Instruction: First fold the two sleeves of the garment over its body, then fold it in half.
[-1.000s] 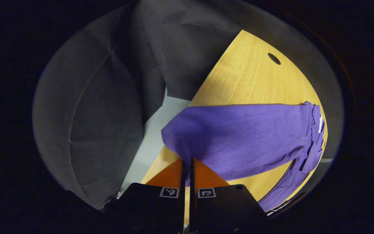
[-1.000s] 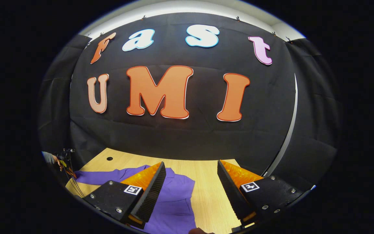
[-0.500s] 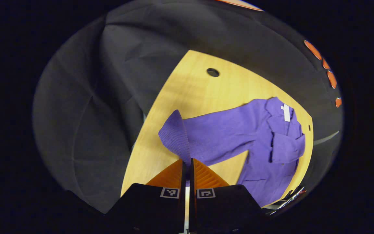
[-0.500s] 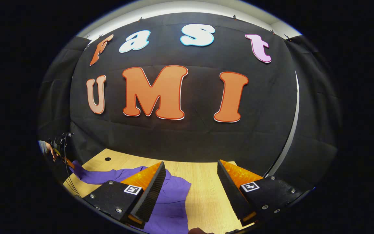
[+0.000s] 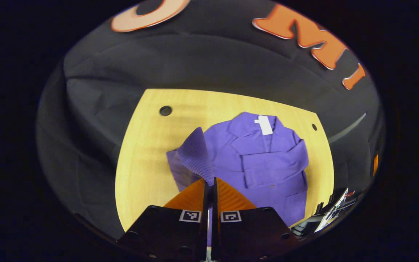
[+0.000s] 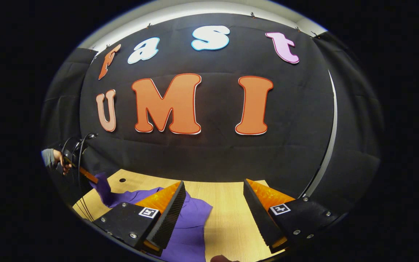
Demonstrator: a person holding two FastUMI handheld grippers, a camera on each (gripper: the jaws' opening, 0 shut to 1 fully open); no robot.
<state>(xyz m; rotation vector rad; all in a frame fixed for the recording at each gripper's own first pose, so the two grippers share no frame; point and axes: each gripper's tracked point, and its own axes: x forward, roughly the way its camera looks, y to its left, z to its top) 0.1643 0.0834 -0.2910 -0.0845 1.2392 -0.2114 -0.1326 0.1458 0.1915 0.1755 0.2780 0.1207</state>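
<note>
ribbed purple sleeve pinched and lifted over the desk

your left gripper (image 5: 210, 181) is closed on the ribbed cuff of the sleeve (image 5: 195, 153), raised above the purple garment (image 5: 267, 163) lying flat on the pale wood-grain desk (image 5: 144, 153), its other sleeve across the chest; your right gripper (image 6: 213, 200) hangs wide apart, holding nothing, before the black cloth wall (image 6: 213, 153).

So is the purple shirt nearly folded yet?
Not quite. One sleeve already lies across the shirt on the table. The left gripper is shut on the other sleeve, lifted off the table and not yet laid over the body. The right gripper is open, holding nothing. After this sleeve goes down, the fold in half is left.
</note>
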